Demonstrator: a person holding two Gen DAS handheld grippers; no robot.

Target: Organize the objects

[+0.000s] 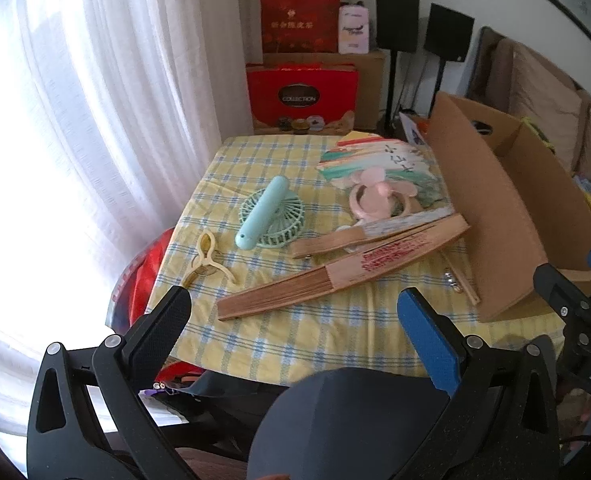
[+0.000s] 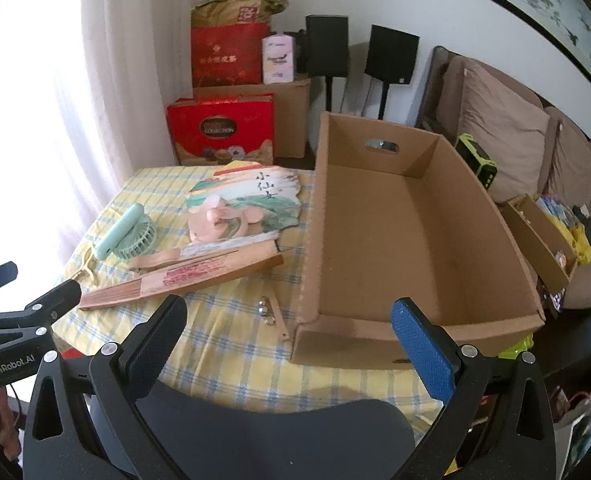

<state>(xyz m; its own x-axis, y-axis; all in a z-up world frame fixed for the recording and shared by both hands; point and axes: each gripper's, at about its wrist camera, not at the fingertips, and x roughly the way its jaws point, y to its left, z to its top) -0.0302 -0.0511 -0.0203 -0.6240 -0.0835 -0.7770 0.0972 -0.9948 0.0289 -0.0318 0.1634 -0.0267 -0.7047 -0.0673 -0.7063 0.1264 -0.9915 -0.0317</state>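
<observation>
Left gripper [image 1: 295, 312] and right gripper [image 2: 289, 318], jaws fully spread, nothing between them, above the near edge of a checked tablecloth [image 2: 231, 356]. Cardboard box [image 2: 375, 240], right, its far-right wall partly cut off in the left view. Left of it: two folded fans [image 1: 335, 272] overlapping; mint handheld fan [image 1: 269, 216]; pink fan [image 2: 219, 220] upon a painted fan [image 2: 251, 192], largely covering it. Small metal item [image 2: 269, 312] beside the box, indistinct.
</observation>
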